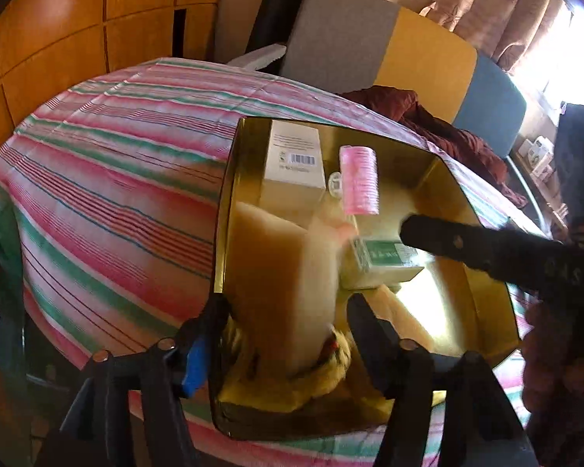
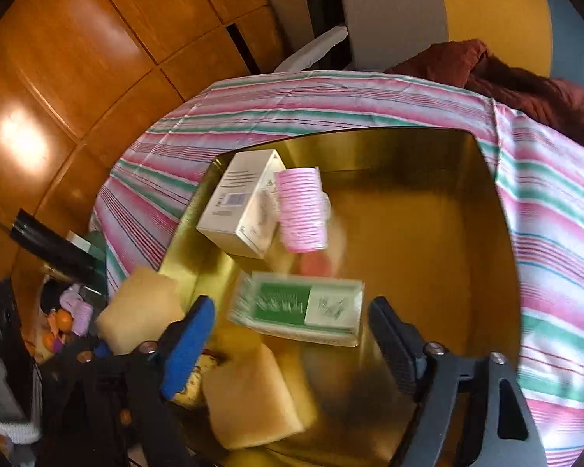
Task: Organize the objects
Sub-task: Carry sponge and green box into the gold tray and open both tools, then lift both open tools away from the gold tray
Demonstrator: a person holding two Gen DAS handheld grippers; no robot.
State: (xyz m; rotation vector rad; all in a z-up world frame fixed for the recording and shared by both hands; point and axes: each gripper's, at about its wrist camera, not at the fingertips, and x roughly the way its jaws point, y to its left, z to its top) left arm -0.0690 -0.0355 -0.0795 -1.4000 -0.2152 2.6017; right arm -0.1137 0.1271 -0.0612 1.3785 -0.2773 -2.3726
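Observation:
A gold tin (image 1: 486, 272) lies open on a striped cloth. It holds a white barcode box (image 1: 294, 163), a pink hair roller (image 1: 358, 181), a tall yellow sponge (image 1: 276, 272) and a green-and-white box (image 1: 385, 260). My left gripper (image 1: 288, 334) is open, its fingers on either side of the sponge with a gap at the right pad. My right gripper (image 2: 292, 346) is open over the tin (image 2: 428, 233). The blurred green-and-white box (image 2: 299, 307) is between its fingertips, clear of both pads. Two yellow sponge blocks (image 2: 249, 397) (image 2: 140, 311) show at the near left.
The striped cloth (image 1: 116, 194) covers a rounded surface. A dark red garment (image 1: 428, 116) and grey, yellow and blue seat backs (image 1: 346, 35) lie beyond it. Wooden cabinets (image 2: 78, 58) stand to the left. Below left is clutter with a black cylinder (image 2: 50, 245) and purple rollers (image 2: 80, 317).

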